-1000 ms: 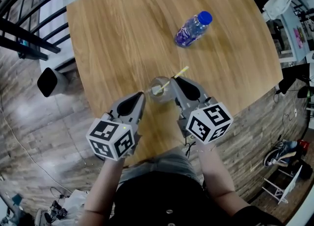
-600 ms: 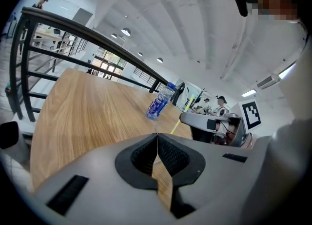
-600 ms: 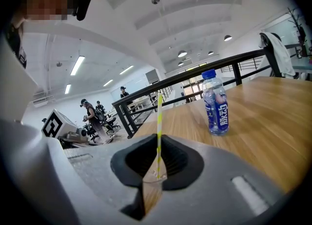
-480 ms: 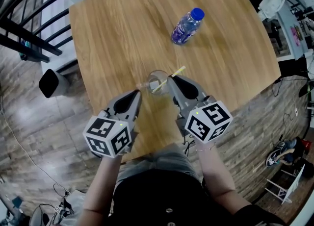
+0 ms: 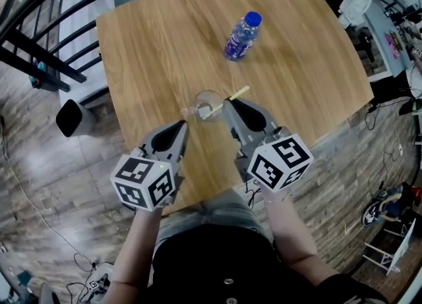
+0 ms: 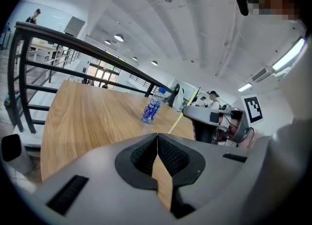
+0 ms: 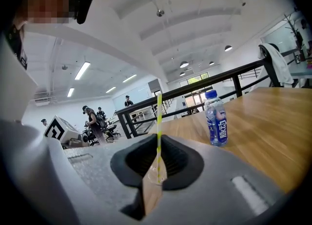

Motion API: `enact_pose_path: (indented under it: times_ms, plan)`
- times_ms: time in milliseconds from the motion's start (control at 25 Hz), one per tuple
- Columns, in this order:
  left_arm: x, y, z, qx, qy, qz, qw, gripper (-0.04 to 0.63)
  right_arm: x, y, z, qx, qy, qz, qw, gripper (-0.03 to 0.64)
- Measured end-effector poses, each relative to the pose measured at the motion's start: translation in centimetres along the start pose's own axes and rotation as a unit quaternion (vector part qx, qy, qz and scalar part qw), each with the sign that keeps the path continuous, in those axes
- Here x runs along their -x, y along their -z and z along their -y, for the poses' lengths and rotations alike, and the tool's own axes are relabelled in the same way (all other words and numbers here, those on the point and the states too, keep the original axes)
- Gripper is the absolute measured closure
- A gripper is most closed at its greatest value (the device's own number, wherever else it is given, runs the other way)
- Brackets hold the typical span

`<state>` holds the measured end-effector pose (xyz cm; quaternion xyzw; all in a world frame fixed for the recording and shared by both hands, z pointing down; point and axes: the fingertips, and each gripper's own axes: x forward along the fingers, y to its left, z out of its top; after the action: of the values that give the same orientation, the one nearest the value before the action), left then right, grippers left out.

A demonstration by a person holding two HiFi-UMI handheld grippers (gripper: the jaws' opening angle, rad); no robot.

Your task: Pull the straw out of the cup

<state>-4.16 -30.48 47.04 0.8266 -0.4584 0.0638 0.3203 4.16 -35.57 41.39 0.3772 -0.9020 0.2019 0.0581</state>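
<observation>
A clear cup stands on the wooden table just ahead of both grippers. A yellow striped straw slants from the cup's mouth up to the right; its lower end looks to be still inside the rim. My right gripper is shut on the straw at the cup's right side. In the right gripper view the straw stands upright, pinched between the pads of the gripper. My left gripper is shut on nothing, a little short of the cup's left side; its pads meet.
A blue-capped water bottle lies further out on the table, also in the left gripper view and the right gripper view. Dark railings and a black bin are off the table's left edge. The near table edge runs under the grippers.
Both grippers have risen slightly. The right one has carried the straw up with it. The left gripper's tip now sits further from the cup than before.
</observation>
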Motion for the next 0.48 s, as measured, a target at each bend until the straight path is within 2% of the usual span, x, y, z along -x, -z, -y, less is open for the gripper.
enact_pose_path:
  times_ms: [200, 480]
  plan:
    - [1.0, -0.7, 1.5, -0.038, -0.005, 0.004, 0.9993, 0.578, 1.4, -1.1, -0.8, 0.008, -0.003, 0.017, 1.000, 0.594]
    - [1.7, -1.5, 3.4, -0.054, 0.000, 0.012, 0.9985, 0.578, 3.3, -3.3, -1.9, 0.014, -0.007, 0.049, 0.999, 0.594]
